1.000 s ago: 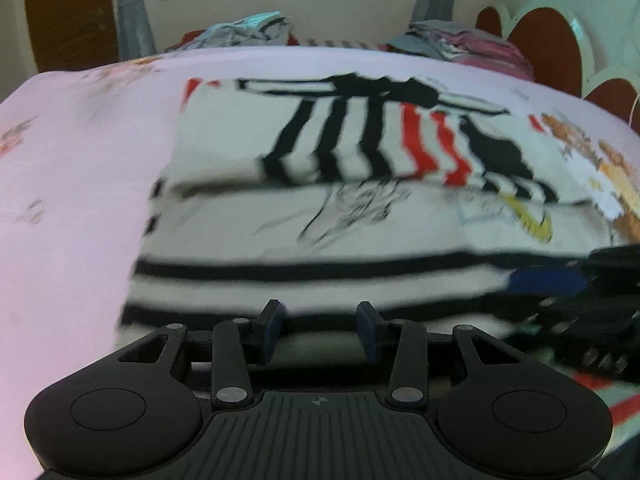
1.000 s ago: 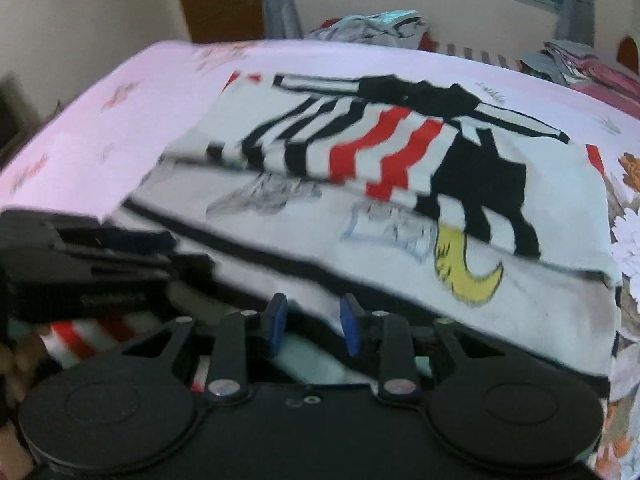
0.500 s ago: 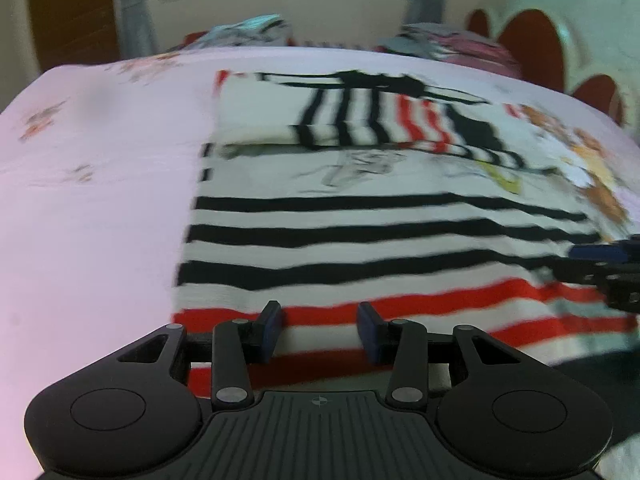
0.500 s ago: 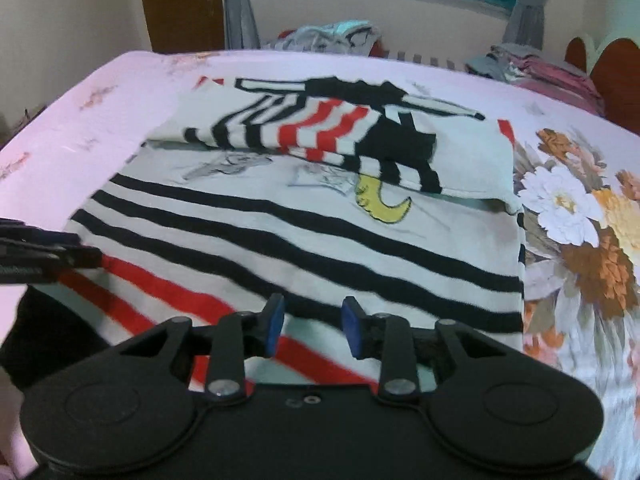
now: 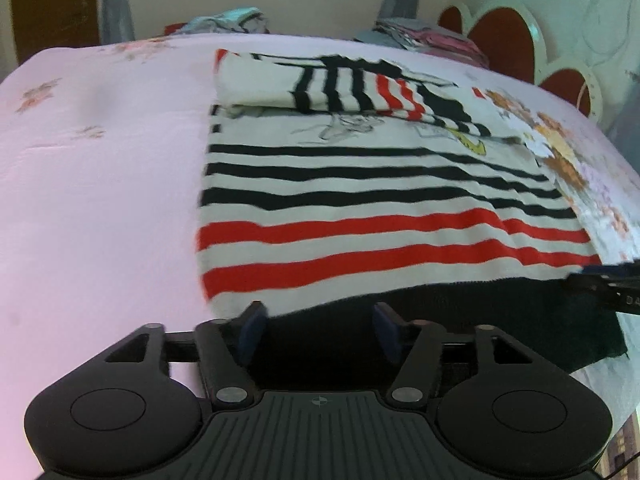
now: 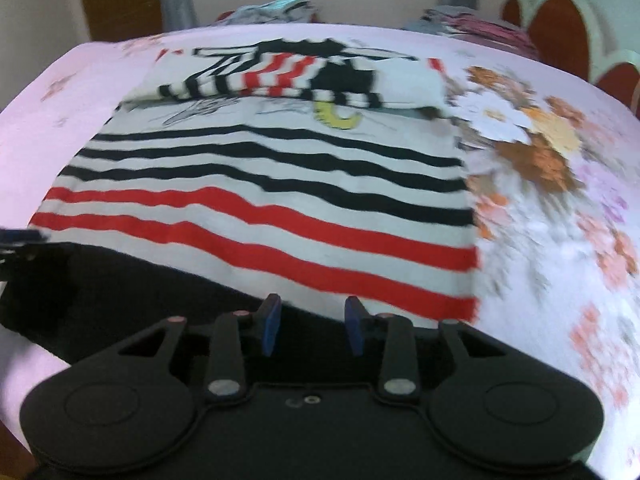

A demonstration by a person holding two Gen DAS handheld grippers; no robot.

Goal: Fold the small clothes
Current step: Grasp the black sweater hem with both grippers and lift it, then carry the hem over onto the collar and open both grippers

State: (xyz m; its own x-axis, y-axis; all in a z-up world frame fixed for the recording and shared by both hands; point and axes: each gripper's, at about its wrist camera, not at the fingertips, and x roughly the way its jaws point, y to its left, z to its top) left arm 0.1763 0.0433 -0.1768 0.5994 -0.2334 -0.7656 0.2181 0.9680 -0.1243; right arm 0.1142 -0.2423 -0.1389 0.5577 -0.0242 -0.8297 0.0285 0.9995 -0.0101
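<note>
Left wrist view first: my left gripper [image 5: 320, 330] sits low at the near end of the striped sweater [image 5: 376, 204], jaws spread apart with nothing between them. Its blue pads [image 5: 253, 326] are right over the sweater's black hem band [image 5: 460, 320], which runs across the near edge. Can't really tell if the pads touch the fabric or just float above it. The sweater lies flat on the pink bedsheet [image 5: 100, 200], white with black stripes further up and red ones closer to me, and its sleeves are folded across the top part over the cartoon print. Off to the right edge I can see a bit of my right gripper [image 5: 612, 284], down by the hem's right corner. Way at the back there's a pile of clothes [image 5: 228, 24] under the window and another folded stack [image 5: 420, 36] next to the red and white headboard [image 5: 516, 36].

Right wrist view: my right gripper [image 6: 314, 326] is also spread wide and holding nothing, parked at the hem band [image 6: 140, 292] near the sweater's [image 6: 272, 196] right side. Bit blurry here. The big flower print [image 6: 532, 136] on the bedsheet [image 6: 560, 240] sits just to the right of the sweater. The tip of my left gripper [image 6: 20, 240] pokes in at the far left, by the hem's other corner.
</note>
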